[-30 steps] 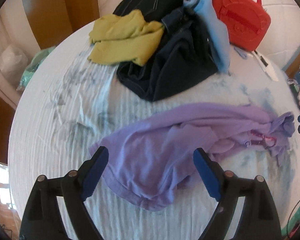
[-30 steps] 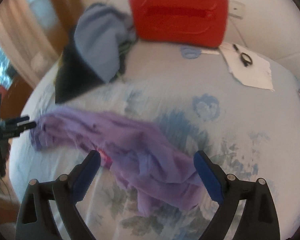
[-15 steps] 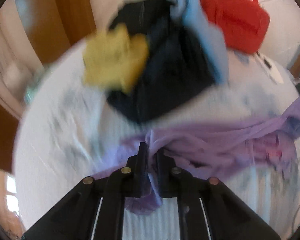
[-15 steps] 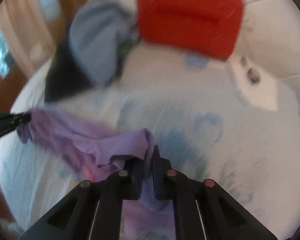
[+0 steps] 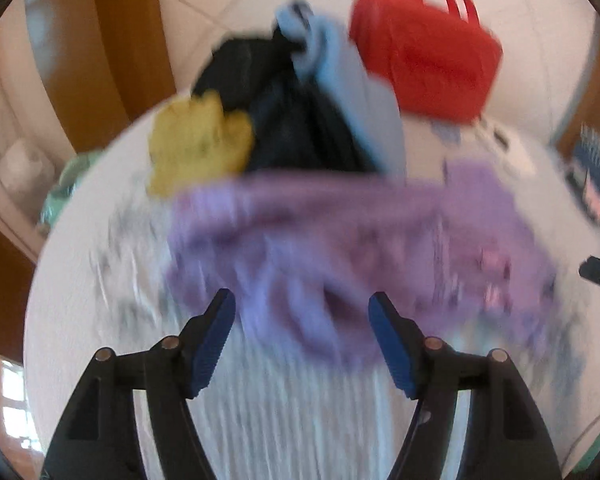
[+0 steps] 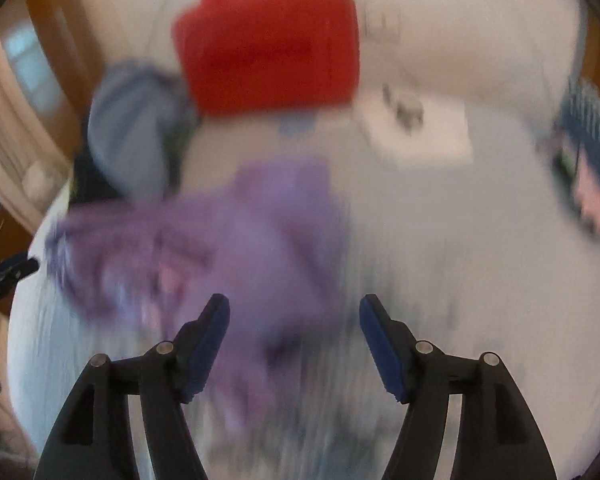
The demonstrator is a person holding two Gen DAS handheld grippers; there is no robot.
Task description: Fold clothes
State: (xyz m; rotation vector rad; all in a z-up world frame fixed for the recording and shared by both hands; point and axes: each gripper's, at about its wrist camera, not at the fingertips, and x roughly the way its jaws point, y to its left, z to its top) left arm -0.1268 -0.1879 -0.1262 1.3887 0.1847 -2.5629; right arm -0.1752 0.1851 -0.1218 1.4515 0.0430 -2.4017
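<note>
Left gripper (image 5: pixel 302 306) and right gripper (image 6: pixel 295 308) both spread wide, gripping nothing; purple garment (image 5: pixel 340 240) lies mid-frame beyond the fingertips, contact unclear, everything motion-blurred.

The left gripper (image 5: pixel 302 306) and the right gripper (image 6: pixel 294 310) are both reaching forward from the bottom of their frames, blue-padded jaws spread wide apart.

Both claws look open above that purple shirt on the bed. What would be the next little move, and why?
Probably bring both open grippers, left and right, down onto the purple shirt and pinch two edges to spread it. It lies bunched and wrinkled on the bed, not flat enough to fold. Blur hides exactly where its edges are.
</note>
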